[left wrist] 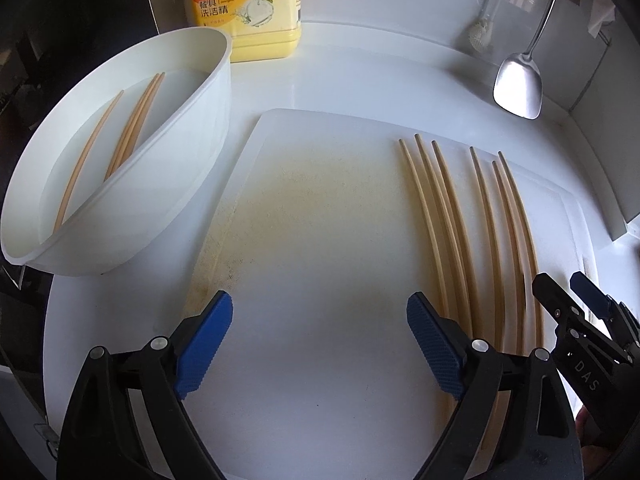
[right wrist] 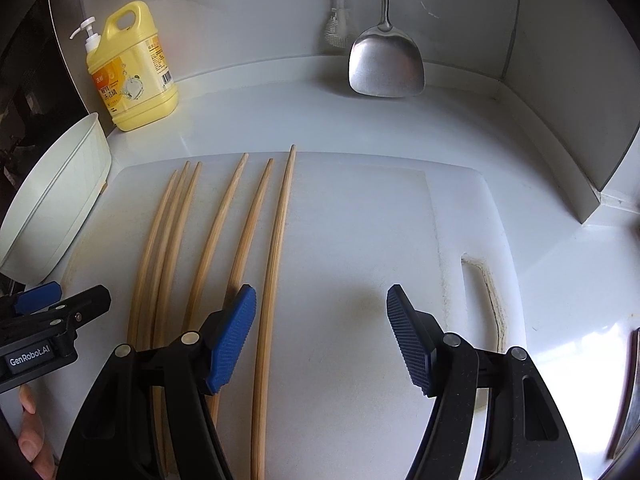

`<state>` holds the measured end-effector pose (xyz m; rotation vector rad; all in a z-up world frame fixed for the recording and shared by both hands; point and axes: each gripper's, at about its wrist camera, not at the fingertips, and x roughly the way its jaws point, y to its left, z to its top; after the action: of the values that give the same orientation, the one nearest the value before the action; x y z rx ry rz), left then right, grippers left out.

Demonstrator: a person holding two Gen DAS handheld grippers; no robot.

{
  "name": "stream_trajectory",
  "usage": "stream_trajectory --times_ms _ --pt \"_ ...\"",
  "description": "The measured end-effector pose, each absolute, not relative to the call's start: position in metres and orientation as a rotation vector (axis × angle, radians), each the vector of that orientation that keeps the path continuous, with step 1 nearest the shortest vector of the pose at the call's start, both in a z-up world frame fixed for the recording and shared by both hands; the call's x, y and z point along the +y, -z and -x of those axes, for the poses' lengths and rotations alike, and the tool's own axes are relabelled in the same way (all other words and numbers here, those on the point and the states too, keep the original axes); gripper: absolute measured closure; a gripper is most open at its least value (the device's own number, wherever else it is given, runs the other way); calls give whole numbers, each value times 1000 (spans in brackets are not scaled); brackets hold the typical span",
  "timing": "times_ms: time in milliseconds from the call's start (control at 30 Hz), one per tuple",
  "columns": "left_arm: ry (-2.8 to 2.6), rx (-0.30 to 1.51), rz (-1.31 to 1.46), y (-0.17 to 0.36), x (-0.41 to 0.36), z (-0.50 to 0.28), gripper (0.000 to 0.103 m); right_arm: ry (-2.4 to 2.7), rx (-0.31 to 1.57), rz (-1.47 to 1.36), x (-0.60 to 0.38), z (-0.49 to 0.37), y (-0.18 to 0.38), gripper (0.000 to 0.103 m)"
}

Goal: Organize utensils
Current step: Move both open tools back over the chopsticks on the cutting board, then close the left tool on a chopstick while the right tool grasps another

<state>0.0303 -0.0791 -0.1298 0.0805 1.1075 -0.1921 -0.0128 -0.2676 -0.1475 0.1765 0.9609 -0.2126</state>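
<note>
Several wooden chopsticks [left wrist: 472,224] lie side by side on a white cutting board [left wrist: 320,220]; they also show in the right wrist view [right wrist: 224,240] on the board [right wrist: 360,240]. A white bowl [left wrist: 192,184] at the left holds three more chopsticks [left wrist: 132,128] in water. My left gripper [left wrist: 320,344] is open and empty above the board's bare middle, left of the chopsticks. My right gripper [right wrist: 322,340] is open and empty, its left finger [right wrist: 232,340] over the rightmost chopsticks.
A yellow dish-soap bottle [right wrist: 132,76] stands at the back left. A steel spatula [right wrist: 386,64] and a brush [right wrist: 336,32] lean on the back wall. The white bowl's wall [right wrist: 60,200] stands left of the board. A wall corner [right wrist: 592,120] rises on the right.
</note>
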Motion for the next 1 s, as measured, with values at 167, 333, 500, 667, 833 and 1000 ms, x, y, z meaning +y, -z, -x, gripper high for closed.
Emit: stream_trajectory --times_ms 167,333,500,667,833,1000 --pt "196 1107 -74 132 -85 -32 15 217 961 -129 -264 9 150 38" --pt "207 1099 -69 134 -91 -32 15 216 952 -131 -270 10 149 38" --pt "206 1094 -90 136 -96 -32 15 217 950 -132 -273 11 149 38" --pt "201 1092 -95 139 -99 -32 14 215 949 -133 -278 11 149 38" --pt "209 1076 -67 132 -98 -32 14 214 947 -136 -277 13 149 38" --pt "224 1082 -74 132 -103 -33 14 214 945 -141 -278 14 149 38"
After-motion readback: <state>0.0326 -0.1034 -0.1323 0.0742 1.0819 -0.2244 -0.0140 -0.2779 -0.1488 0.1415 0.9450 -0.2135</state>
